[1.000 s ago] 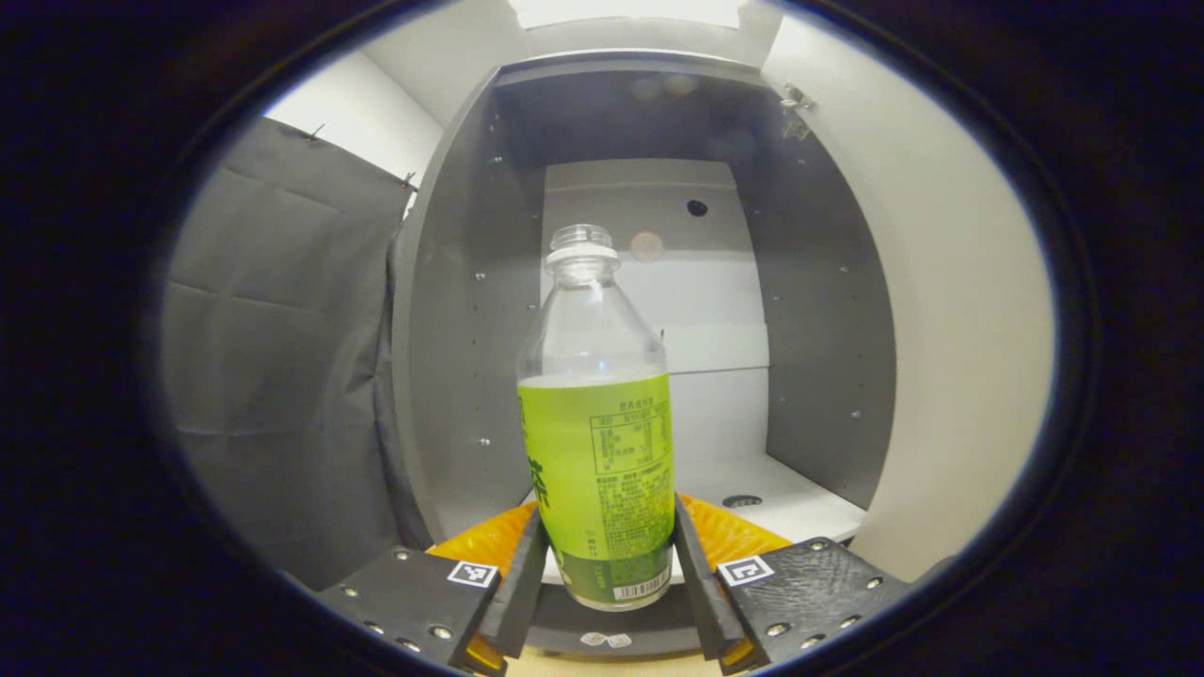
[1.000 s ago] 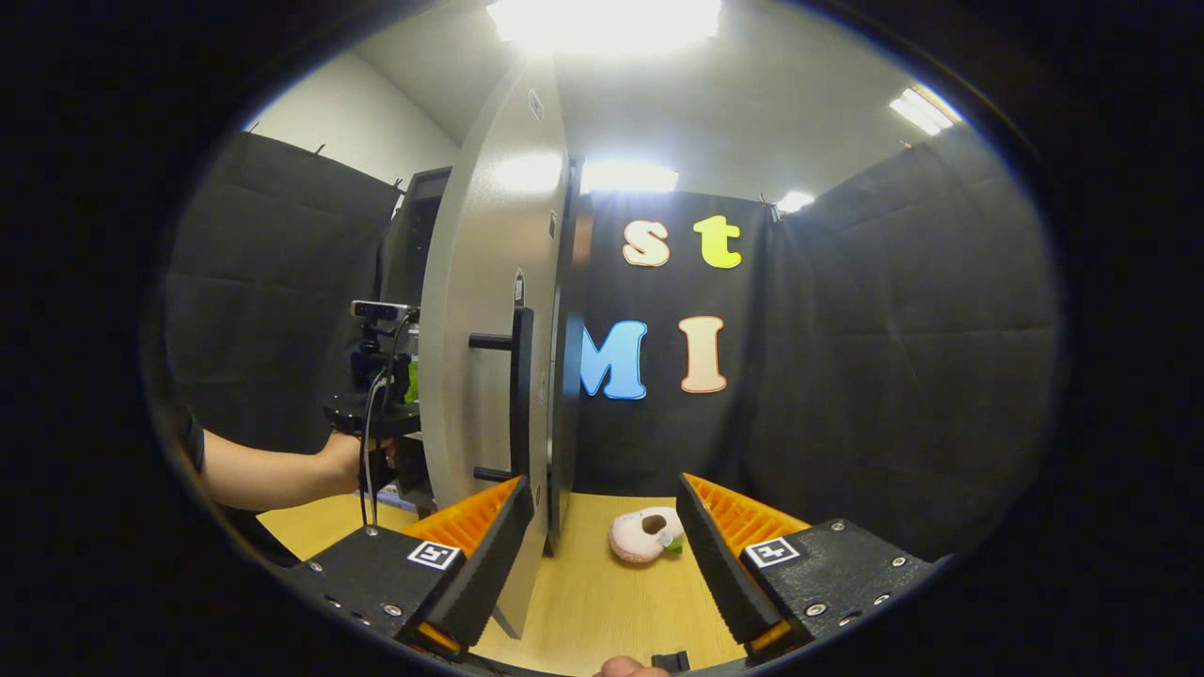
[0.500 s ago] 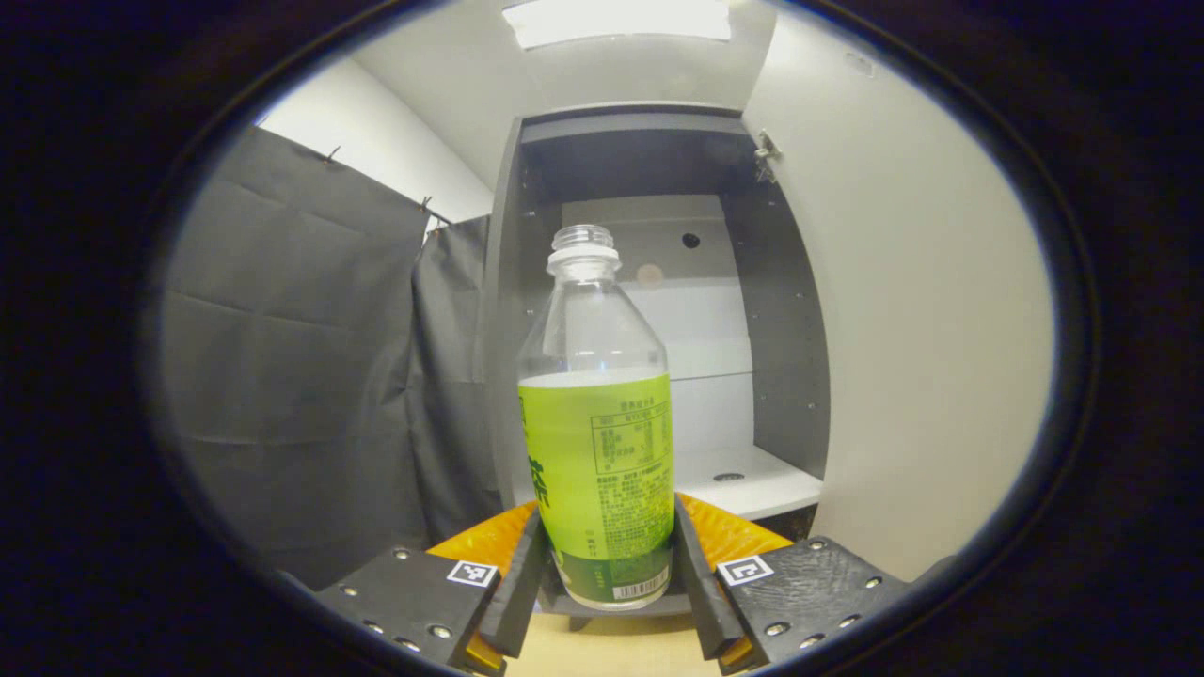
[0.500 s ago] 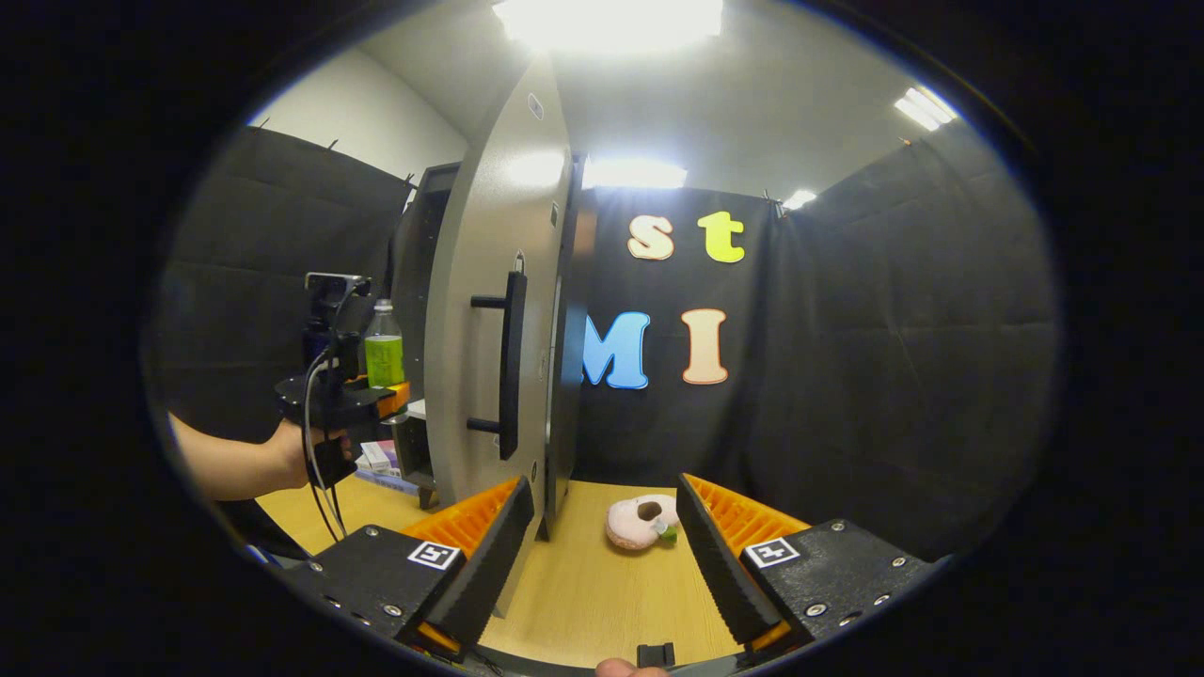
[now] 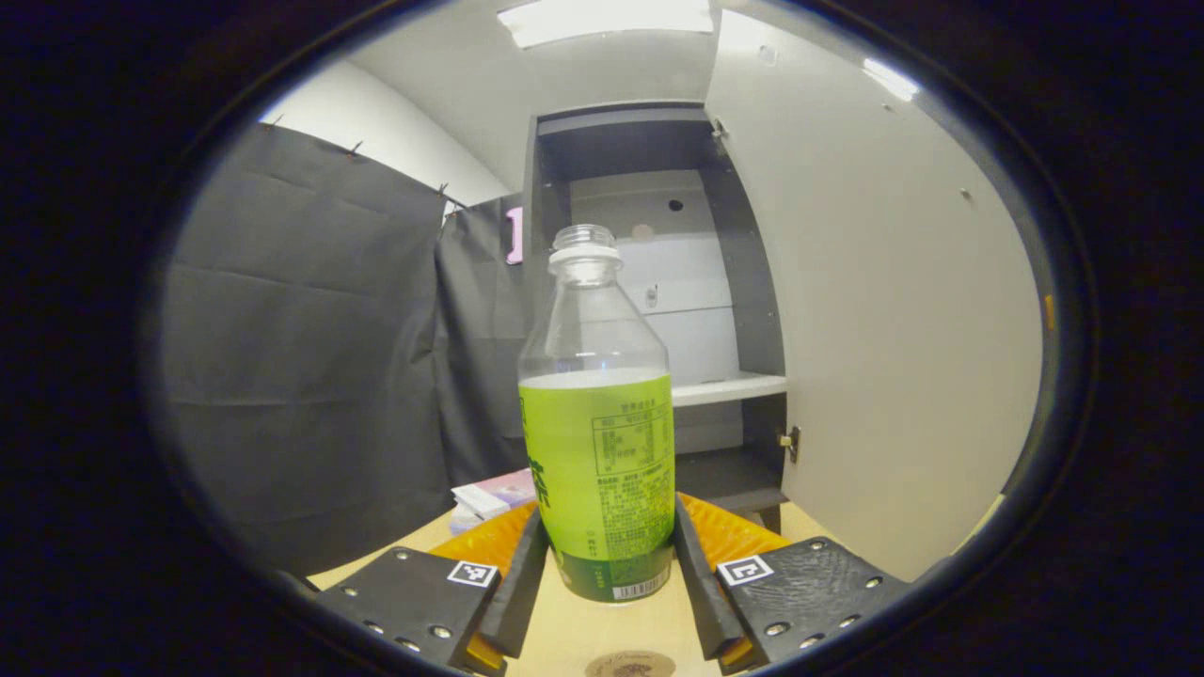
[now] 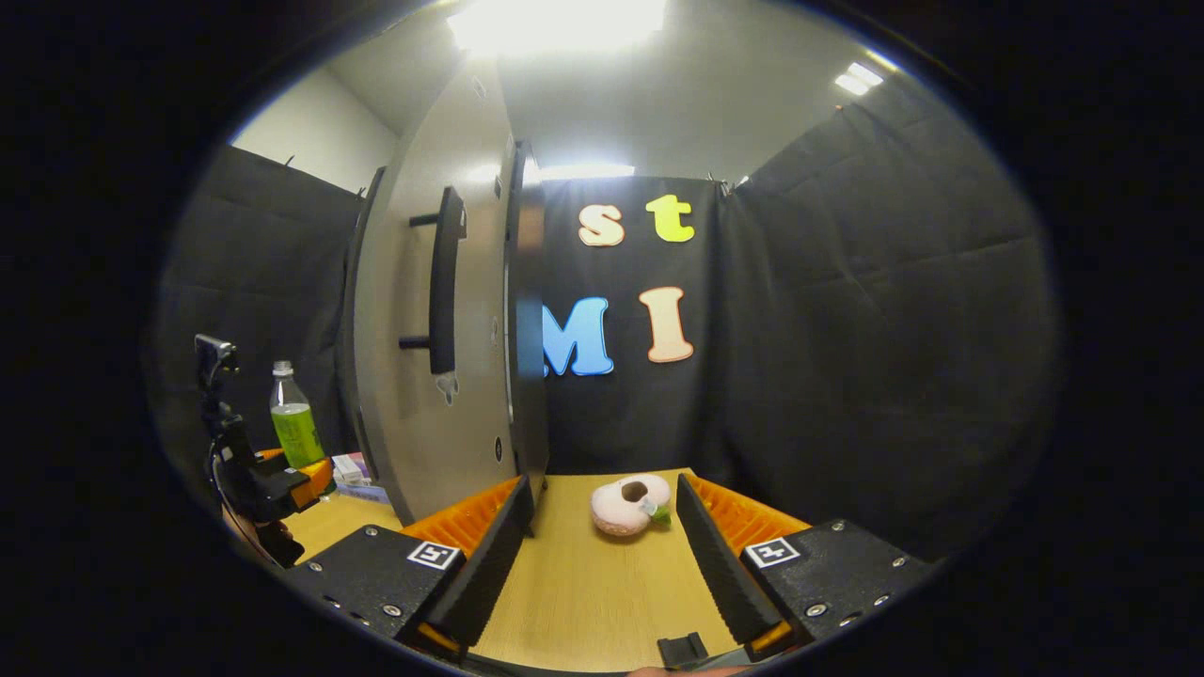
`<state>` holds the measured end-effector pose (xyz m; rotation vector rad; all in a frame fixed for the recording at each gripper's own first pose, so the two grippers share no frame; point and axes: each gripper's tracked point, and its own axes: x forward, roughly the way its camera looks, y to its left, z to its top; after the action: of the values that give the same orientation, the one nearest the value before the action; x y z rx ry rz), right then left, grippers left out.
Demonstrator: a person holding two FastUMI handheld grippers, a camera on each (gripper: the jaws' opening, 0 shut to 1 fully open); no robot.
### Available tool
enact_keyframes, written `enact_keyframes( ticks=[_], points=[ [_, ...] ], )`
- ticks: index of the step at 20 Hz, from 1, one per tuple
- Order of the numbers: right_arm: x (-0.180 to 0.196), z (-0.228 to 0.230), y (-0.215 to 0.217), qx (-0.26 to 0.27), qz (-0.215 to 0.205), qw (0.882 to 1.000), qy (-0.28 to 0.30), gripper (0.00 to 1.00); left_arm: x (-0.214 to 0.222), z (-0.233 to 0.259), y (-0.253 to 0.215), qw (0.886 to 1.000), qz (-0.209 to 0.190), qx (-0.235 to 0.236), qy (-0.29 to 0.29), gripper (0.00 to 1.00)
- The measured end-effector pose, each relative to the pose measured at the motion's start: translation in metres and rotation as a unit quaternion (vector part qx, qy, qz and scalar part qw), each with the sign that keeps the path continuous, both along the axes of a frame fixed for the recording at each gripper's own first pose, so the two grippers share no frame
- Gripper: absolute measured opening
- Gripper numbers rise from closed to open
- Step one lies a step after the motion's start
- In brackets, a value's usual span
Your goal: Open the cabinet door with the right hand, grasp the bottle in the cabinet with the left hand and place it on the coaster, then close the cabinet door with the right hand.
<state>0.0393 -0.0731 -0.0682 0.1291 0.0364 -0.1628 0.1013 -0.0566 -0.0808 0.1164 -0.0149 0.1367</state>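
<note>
The bottle [image 5: 597,414] stands upright between the two fingers of the left hand-held gripper [image 5: 602,564], which press its lower sides, one on each flank. In the left gripper view it is held above a pale wood-grain worktop [image 5: 602,625]. One round coaster [image 5: 630,665] lies on the worktop at the bottom edge, just below the bottle base. The bottle is clear with no cap on its neck; a green label covers its lower half, with small print and a barcode too fine to read. Behind it stands one grey cabinet [image 5: 743,282] with one white shelf board inside, and its pale cabinet door [image 5: 884,329] is swung open to the right. Dark cloth [image 5: 292,348] hangs to the left, and a white ceiling with one light panel is above. A small stack of flat packets [image 5: 489,496] lies on the worktop near the cloth.

In the right gripper view, the right hand-held gripper [image 6: 602,550] is spread, with nothing between its fingers. The same worktop [image 6: 583,602] runs ahead. One pink ring-shaped plush toy [image 6: 628,503] lies on it. The cabinet door [image 6: 423,348] stands edge-on to the left, bearing one black bar handle [image 6: 442,282]. Far left, the left hand-held gripper [image 6: 282,475] holds the bottle [image 6: 293,428].
</note>
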Motion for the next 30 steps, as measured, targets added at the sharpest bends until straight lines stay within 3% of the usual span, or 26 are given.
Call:
enact_keyframes(
  ticks=[1,2,4,5,6,7,8,10,12,15,21,22,25,30],
  points=[
    [0.005,-0.019,0.0,0.001,-0.004,1.0,0.021,0.94,-0.001,-0.006,0.002,1.0,0.003,0.001,-0.002,0.69],
    [0.009,-0.035,0.003,0.006,-0.003,0.999,0.042,0.94,-0.004,-0.016,0.004,1.0,0.007,0.002,0.003,0.74],
    [0.018,-0.061,0.013,0.018,0.006,0.998,0.065,0.94,-0.013,-0.033,0.007,1.0,0.012,-0.004,0.001,0.74],
    [0.019,-0.075,0.018,0.024,0.012,0.997,0.074,0.94,-0.013,-0.045,0.003,1.0,0.007,-0.015,0.01,0.65],
    [0.017,-0.091,0.025,0.033,0.024,0.996,0.082,0.95,-0.015,-0.057,-0.004,0.999,-0.005,-0.03,0.024,0.75],
    [0.019,-0.111,0.036,0.034,0.04,0.994,0.096,0.94,-0.021,-0.066,-0.009,0.999,-0.01,-0.036,0.034,0.7],
    [0.018,-0.13,0.043,0.02,0.05,0.992,0.117,0.94,-0.023,-0.07,-0.005,0.999,-0.004,-0.033,0.032,0.74],
    [0.013,-0.158,0.046,-0.01,0.063,0.986,0.151,0.94,-0.021,-0.076,-0.006,0.999,-0.007,-0.039,0.024,0.69],
    [0.011,-0.169,0.049,-0.01,0.073,0.984,0.165,0.95,-0.022,-0.089,-0.011,0.998,-0.015,-0.042,0.034,0.74],
    [0.007,-0.184,0.069,0.001,0.09,0.98,0.179,0.94,-0.025,-0.096,-0.01,0.999,-0.025,-0.034,0.034,0.7],
    [0.015,-0.176,0.095,-0.013,0.124,0.978,0.169,0.94,-0.024,-0.105,-0.009,0.998,-0.017,-0.051,0.039,0.74],
    [0.016,-0.176,0.096,-0.015,0.126,0.978,0.167,0.94,-0.024,-0.104,-0.01,0.998,-0.018,-0.049,0.04,0.7],
    [0.02,-0.182,0.097,-0.017,0.13,0.977,0.171,0.94,-0.024,-0.107,-0.013,0.997,-0.027,-0.063,0.043,0.7],
    [0.019,-0.194,0.1,0.013,0.128,0.973,0.19,0.94,-0.026,-0.108,-0.009,0.995,-0.019,-0.081,0.047,0.78]
  ],
)
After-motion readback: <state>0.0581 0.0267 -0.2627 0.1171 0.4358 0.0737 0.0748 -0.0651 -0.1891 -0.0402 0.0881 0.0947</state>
